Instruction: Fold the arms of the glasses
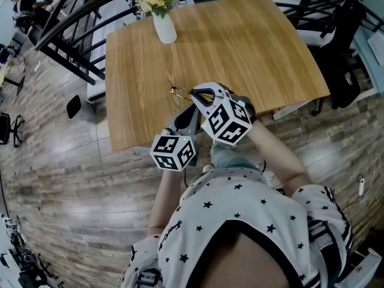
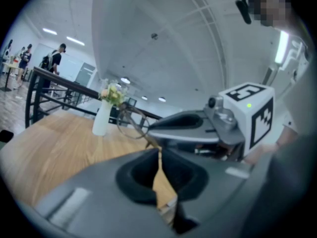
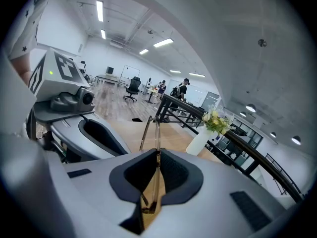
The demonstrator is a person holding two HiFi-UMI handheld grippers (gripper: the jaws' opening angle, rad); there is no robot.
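- Nearest the head camera: my star-print shirt [image 1: 240,203], then both marker cubes [image 1: 174,152], with the claws converging over the near edge of the table [image 1: 258,47].
- Glasses [image 1: 177,92] are in the air just above that edge, held between the two claws, not lying on the wood.
- Left claw [image 2: 158,150]: jaws nearly together, tips nipping a thin brown end of the glasses.
- Right claw [image 3: 157,153]: clamped on a clear thin bar of the glasses that runs down between the pads.
- Progress, my read: fold not finished. The piece at my left tips runs out from the lens ring rather than lying flat behind it. Can't confirm either arm is folded.
- Left gripper view alone shows the round lens ring, with the right claw's jaw beside it.
- Right gripper view alone shows a second thin rod next to the clamped one.
- Head view shows only a glint of frame, but places the vase [image 1: 165,27] well apart, at the far edge.
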